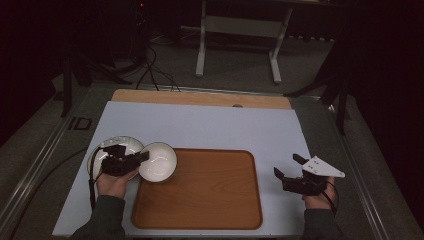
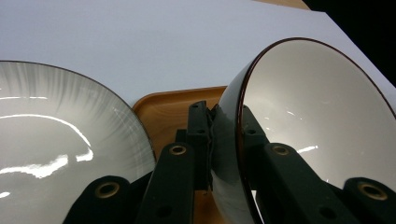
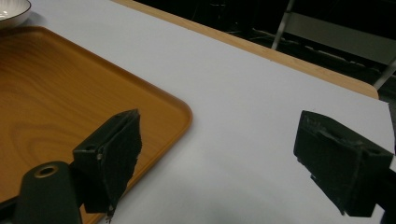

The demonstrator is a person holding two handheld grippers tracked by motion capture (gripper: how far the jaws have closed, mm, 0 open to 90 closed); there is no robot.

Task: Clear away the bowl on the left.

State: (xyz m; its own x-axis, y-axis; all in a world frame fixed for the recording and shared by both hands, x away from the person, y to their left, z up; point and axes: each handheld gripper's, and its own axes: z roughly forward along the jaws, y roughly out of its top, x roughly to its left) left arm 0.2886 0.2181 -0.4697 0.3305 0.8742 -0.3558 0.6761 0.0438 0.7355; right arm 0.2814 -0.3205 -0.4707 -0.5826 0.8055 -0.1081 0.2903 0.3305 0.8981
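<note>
left claw (image 1: 143,156) clamped on white bowl (image 1: 159,161) rim, bowl tilted over wooden tray (image 1: 200,200) left corner, right claw (image 1: 289,166) wide, empty, right of tray

- The left gripper (image 1: 145,156) is black, with brass-coloured rivets set in its linked arms, seen in the left gripper view.
- A dark cable (image 1: 91,192) trails from it beside the hand.
- The right gripper (image 1: 288,166) is black too, with blocky, scuffed pads (image 3: 119,154) and a brass-coloured rivet.
- A grey three-cornered plate (image 1: 322,167) sits on top of it.
- Both forearms wear dark grey-green sleeves (image 1: 102,220).
</note>
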